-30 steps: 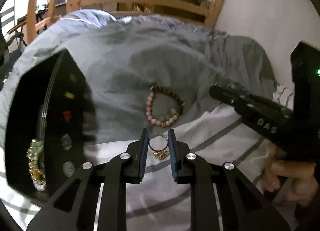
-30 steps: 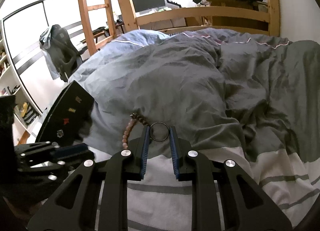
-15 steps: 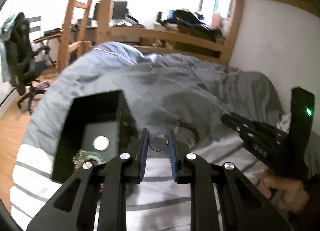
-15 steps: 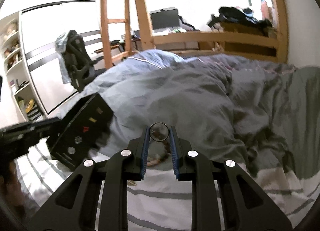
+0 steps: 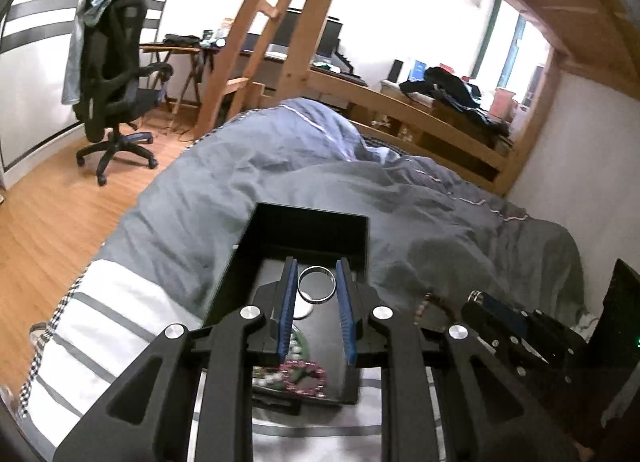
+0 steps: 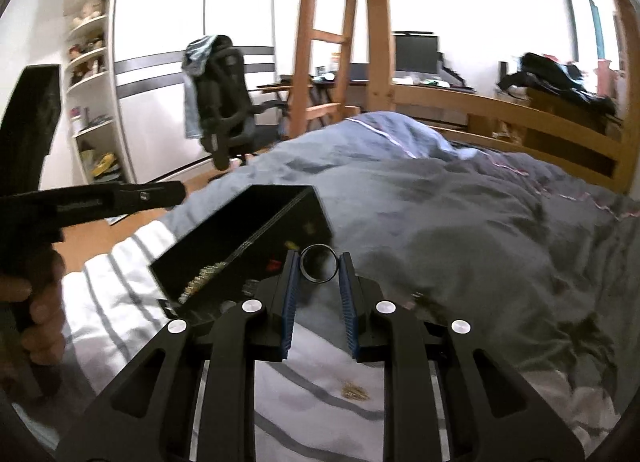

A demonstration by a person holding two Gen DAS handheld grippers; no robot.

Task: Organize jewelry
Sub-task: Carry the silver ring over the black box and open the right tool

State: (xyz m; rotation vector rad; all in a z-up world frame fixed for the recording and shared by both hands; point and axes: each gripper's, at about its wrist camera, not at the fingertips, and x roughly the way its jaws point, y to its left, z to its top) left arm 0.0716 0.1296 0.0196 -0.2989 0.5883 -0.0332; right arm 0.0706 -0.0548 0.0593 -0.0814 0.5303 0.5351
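Left gripper (image 5: 317, 282) is pinching a silver ring (image 5: 317, 284) at its fingertips, over the open black jewelry box (image 5: 280, 238). Right gripper (image 6: 319, 268) is clamping a dark ring (image 6: 319, 269), right of the box.

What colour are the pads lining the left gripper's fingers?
Blue, ribbed pads; clearest in the left wrist view.

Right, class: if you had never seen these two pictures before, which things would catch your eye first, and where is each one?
First, a silver ring pinched between the blue pads of the left tool, right over the open black jewelry box on the bed. The right tool grips a darker ring the same way, beside that box. Behind them, a wooden ladder and a black office chair stand on the wooden floor.
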